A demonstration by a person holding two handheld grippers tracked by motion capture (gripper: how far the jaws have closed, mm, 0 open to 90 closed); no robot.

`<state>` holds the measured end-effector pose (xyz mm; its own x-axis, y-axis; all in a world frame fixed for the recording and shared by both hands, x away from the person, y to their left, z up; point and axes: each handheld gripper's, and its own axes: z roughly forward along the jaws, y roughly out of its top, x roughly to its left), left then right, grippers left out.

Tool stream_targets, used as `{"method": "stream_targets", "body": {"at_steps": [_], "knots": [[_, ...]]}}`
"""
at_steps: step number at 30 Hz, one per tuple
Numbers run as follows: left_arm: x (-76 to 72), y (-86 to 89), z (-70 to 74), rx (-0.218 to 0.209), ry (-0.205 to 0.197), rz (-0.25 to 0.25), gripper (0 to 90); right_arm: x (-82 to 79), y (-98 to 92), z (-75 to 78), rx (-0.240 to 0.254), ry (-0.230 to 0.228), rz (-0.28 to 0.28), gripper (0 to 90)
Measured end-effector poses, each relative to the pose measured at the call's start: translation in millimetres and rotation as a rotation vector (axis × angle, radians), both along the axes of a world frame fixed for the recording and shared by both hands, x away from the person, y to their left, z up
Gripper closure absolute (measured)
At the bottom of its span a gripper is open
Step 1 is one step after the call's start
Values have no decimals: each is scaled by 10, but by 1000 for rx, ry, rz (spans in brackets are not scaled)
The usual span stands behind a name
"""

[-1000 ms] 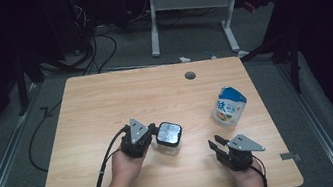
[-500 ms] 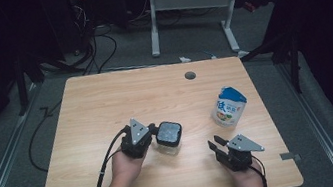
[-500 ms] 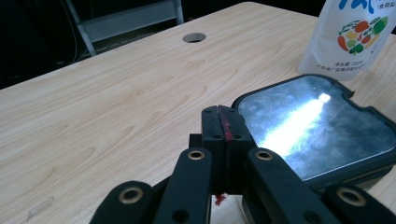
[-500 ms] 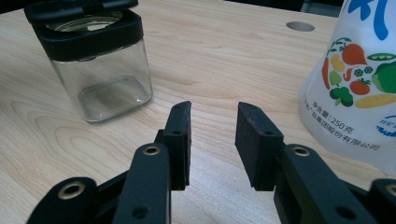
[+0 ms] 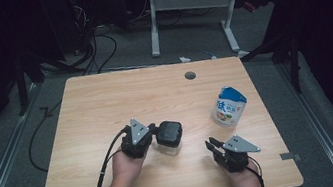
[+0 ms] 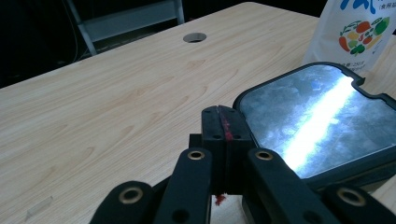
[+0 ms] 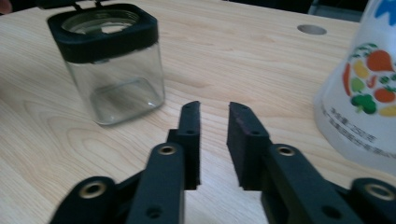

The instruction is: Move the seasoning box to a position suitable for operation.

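Note:
A clear square jar (image 5: 169, 137) with a black lid stands on the wooden table (image 5: 105, 103). My left gripper (image 5: 153, 136) lies against the jar's left side. In the left gripper view its jaws (image 6: 223, 122) are shut flat together, beside the edge of the shiny lid (image 6: 322, 121), with nothing seen between them. My right gripper (image 5: 212, 143) rests near the front right edge. Its jaws (image 7: 214, 109) have just been closing and stand a narrow gap apart, with nothing between them. The jar (image 7: 114, 60) is ahead of them to the left. A white and blue pouch (image 5: 228, 106) stands upright to the right.
A round cable hole (image 5: 190, 75) sits near the table's far edge. The pouch (image 7: 364, 93) stands close to the right gripper's right jaw. Cables and a desk frame (image 5: 189, 9) lie on the dark floor beyond the table.
The right gripper's jaws look slightly closer together than before. Both hands, the jar and the pouch keep their places.

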<state>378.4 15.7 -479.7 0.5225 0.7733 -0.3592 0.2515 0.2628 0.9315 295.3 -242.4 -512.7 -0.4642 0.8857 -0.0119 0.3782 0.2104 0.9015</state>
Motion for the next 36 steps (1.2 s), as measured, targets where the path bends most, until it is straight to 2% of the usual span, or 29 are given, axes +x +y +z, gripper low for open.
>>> {"method": "stream_targets", "body": {"at_steps": [2, 5, 11, 12, 16, 24, 25, 29, 36], "knots": [[4, 1, -2, 0, 1, 0, 900, 22, 64, 29, 6, 8, 16, 840], [11, 0, -3, -9, 3, -1, 900, 91, 209, 111, -6, -5, 48, 877], [20, 12, -7, -17, 6, -8, 900, 222, 507, 272, -30, -24, 104, 878], [20, 12, -7, -17, 6, -8, 900, 222, 507, 272, -30, -24, 104, 878], [24, 25, -13, -31, 8, -11, 900, 310, 721, 349, -40, -29, 134, 878], [16, 88, -5, -38, 19, -14, 880, 334, 854, 432, -47, -42, 157, 878], [-16, 141, -5, -50, 22, -18, 874, 340, 861, 443, -49, -43, 160, 877], [-124, 225, -39, -55, 27, -34, 868, 366, 894, 485, -47, -51, 162, 877], [-262, 249, -103, -55, 39, -60, 868, 402, 969, 558, -46, -65, 170, 876]]}}
